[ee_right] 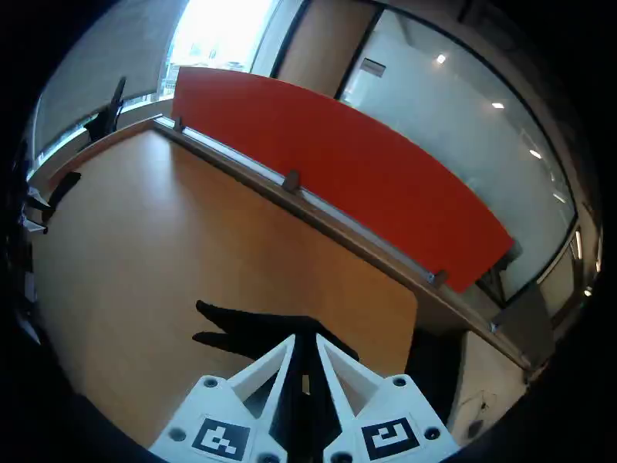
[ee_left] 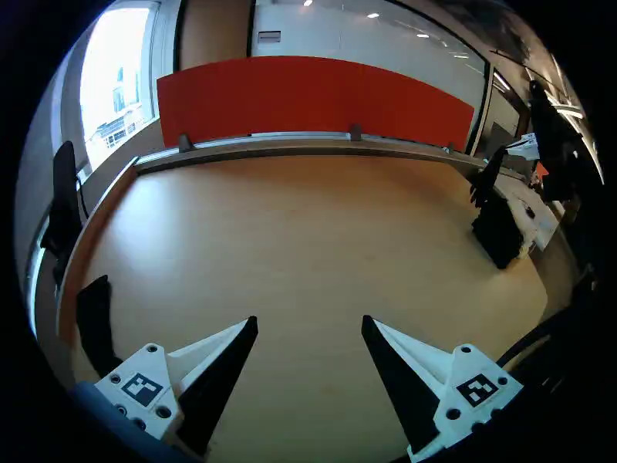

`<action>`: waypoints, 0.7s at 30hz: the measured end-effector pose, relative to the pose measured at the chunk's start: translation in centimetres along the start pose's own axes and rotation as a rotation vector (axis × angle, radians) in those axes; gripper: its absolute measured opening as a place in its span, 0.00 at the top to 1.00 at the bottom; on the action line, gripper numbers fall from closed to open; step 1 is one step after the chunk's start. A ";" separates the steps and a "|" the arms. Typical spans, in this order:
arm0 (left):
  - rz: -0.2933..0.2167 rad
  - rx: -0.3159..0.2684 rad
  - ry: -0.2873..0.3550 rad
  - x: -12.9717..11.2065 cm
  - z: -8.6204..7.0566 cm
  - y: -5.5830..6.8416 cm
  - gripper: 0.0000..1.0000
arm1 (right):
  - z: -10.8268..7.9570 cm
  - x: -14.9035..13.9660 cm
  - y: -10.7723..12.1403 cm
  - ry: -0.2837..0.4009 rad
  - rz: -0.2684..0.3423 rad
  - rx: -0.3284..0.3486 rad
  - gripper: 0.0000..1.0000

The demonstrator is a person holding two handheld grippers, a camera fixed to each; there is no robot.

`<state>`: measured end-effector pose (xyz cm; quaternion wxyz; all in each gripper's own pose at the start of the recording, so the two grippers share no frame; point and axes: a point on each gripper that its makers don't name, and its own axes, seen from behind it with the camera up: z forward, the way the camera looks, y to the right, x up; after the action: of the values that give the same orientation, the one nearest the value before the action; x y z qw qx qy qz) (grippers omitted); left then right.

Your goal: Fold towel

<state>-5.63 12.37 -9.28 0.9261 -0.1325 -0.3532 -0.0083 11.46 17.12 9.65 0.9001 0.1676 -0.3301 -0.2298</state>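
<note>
A black towel (ee_right: 239, 328) lies crumpled on the wooden desk (ee_right: 154, 231), close to the desk's right edge. My right gripper (ee_right: 305, 339) is over it, fingers almost together, with dark cloth pinched between them. My left gripper (ee_left: 308, 319) hangs open low above the bare desk (ee_left: 308, 231), with nothing between its fingers. A dark shape (ee_left: 493, 228) stands at the desk's right edge in the left gripper view; I cannot tell what it is.
A red partition (ee_left: 308, 92) (ee_right: 347, 170) runs along the desk's far edge on a grey rail. Black chairs (ee_left: 65, 201) (ee_right: 108, 116) stand to the left by the window. A black object (ee_left: 94, 320) sits by the desk's left edge. Another desk (ee_left: 532, 208) lies farther right.
</note>
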 end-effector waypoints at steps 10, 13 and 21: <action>0.015 -0.018 0.002 0.2 0.0 0.5 0.00 | -2.1 -3.5 -0.1 -0.035 0.030 -0.002 0.95; 0.017 -0.024 0.004 0.2 -0.1 0.6 0.00 | -2.8 -4.9 -0.2 -0.048 0.043 -0.005 0.95; 0.022 -0.035 0.004 0.1 -0.2 0.9 0.00 | -4.2 -8.1 -1.2 -0.079 0.080 -0.006 0.95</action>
<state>-5.34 13.15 -9.57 0.9244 -0.1525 -0.3496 -0.0045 8.44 21.04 1.86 0.8953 0.1423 -0.3710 -0.2013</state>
